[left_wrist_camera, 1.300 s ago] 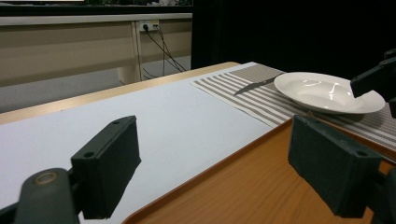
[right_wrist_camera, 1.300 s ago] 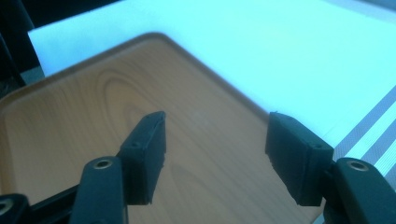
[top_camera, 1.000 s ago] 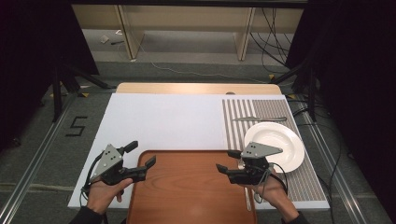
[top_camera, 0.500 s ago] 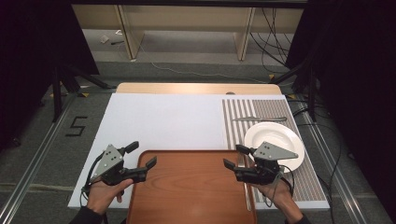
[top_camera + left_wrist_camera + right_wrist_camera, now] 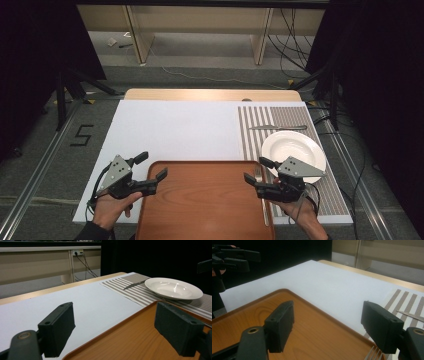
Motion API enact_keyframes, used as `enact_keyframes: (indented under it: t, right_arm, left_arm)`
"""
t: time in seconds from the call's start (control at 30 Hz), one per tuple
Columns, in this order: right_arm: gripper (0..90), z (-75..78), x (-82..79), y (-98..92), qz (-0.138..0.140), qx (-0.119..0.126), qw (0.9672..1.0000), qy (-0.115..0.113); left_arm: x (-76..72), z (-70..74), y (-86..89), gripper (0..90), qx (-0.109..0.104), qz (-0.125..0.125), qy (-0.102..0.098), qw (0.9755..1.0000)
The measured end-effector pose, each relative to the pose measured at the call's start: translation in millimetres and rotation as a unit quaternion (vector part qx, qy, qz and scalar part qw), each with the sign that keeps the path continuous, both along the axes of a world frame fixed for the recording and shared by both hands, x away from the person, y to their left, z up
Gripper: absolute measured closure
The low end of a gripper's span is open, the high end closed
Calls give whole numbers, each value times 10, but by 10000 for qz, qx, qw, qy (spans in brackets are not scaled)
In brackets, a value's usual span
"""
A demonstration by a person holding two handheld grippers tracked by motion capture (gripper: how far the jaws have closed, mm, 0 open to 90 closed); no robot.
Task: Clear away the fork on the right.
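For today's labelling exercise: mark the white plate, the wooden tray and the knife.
white plate (image 5: 290, 146), high view, the shallow centre.
wooden tray (image 5: 205, 200), high view, its bare floor.
knife (image 5: 133, 285), left gripper view, the blade.

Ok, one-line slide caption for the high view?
Both open grippers, left and right, flank the wooden tray; white plate on striped mat.

This looks like a lab or test room set up for recording: far past the claws are dark curtains, loose cables on a grey floor, and metal rails.
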State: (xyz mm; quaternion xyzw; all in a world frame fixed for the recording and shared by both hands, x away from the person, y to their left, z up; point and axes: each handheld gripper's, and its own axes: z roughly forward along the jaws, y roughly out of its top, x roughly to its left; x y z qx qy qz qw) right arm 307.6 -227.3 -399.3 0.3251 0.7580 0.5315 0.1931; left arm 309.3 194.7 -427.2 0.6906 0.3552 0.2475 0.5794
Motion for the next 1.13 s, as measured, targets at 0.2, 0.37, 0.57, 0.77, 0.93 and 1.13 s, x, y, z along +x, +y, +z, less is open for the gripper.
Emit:
enact_keyframes:
  t: [0.2, 0.37, 0.57, 0.77, 0.93, 1.13]
  right_arm:
    - [268, -8, -35, -42, -66, 20, 10000, 20]
    - [265, -5, -48, -72, -87, 55, 9999, 6]
    - [264, -4, -41, -70, -92, 53, 9999, -23]
    - [260, -7, -38, -57, -55, 8, 10000, -32]
    - [259, -9, -35, -51, -41, -15, 10000, -36]
    - [259, -16, -32, -38, 7, -64, 10000, -22]
  left_arm:
    - [0, -2, 0, 161, -12, 9, 3, 10000]
    - [0, -1, -2, 161, -7, 7, -2, 10000]
    - [3, -1, -1, 160, -28, 9, -5, 10000]
    - [1, 0, -2, 161, -23, 8, -6, 10000]
    - [4, -1, -2, 161, -22, 9, -3, 10000]
    - [5, -2, -3, 161, -16, 5, -2, 10000]
